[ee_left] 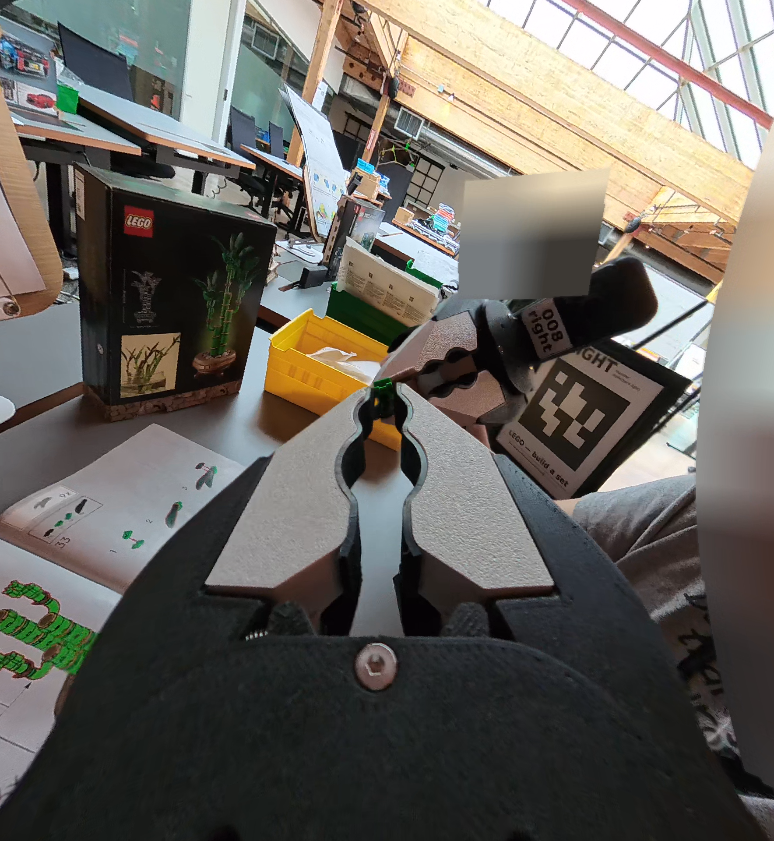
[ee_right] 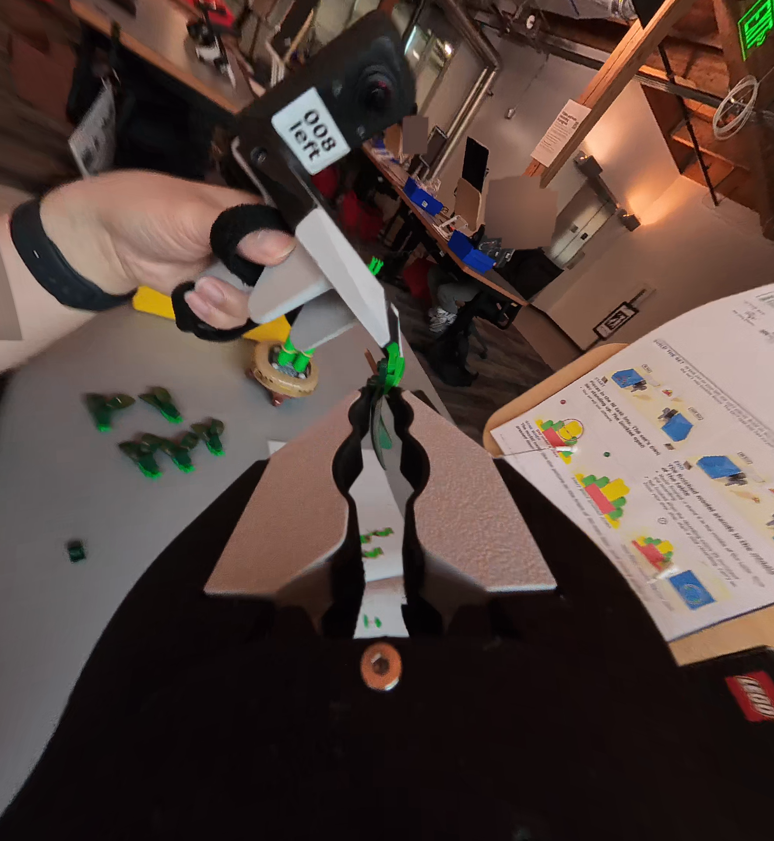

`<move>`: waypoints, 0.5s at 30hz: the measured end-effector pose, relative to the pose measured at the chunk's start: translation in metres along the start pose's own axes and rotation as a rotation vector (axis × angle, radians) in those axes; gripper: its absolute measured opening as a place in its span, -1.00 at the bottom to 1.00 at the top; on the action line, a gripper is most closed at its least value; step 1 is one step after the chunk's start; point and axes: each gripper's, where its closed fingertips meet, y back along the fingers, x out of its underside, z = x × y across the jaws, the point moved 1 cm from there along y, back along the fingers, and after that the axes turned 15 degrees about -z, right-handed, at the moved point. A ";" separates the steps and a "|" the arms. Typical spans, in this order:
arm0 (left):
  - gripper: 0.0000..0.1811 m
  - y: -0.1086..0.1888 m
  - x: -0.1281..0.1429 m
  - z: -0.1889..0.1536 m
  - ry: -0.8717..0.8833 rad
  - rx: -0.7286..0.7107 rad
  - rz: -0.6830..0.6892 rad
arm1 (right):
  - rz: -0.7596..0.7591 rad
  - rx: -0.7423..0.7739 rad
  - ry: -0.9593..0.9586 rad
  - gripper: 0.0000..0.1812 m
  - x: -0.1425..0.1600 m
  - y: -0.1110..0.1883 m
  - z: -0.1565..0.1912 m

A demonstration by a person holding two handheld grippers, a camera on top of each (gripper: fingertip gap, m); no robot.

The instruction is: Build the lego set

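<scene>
My left gripper (ee_left: 381,395) is shut on a small bright green piece (ee_left: 383,395) at its fingertips, held up in the air. My right gripper (ee_right: 378,400) is shut on a dark green leaf piece (ee_right: 379,421), tip to tip with the left gripper (ee_right: 392,350), whose green piece (ee_right: 393,359) touches the leaf's top. The right gripper also shows in the left wrist view (ee_left: 403,371), coming in from the right. On the grey table (ee_right: 57,500) lie several finished green leaf pieces (ee_right: 157,432) and a tan round base with green stalks (ee_right: 287,371).
The open instruction booklet (ee_left: 103,509) lies at the left, the dark set box (ee_left: 171,300) behind it, a yellow bin (ee_left: 321,368) beyond the fingertips. A board with an instruction sheet (ee_right: 676,478) stands at the right. One small dark green piece (ee_right: 76,550) lies alone at the left.
</scene>
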 end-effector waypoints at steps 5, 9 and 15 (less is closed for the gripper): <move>-0.33 -0.002 0.004 0.007 -0.057 -0.029 0.015 | -0.273 -0.061 -0.563 -0.92 -0.020 0.006 -0.016; -0.56 -0.009 0.002 -0.007 0.041 0.111 -0.036 | -0.461 -0.189 -0.989 -0.93 -0.028 0.018 -0.029; -0.72 -0.017 0.009 -0.015 0.063 0.213 -0.036 | -0.520 -0.231 -1.180 -0.94 -0.018 0.013 -0.032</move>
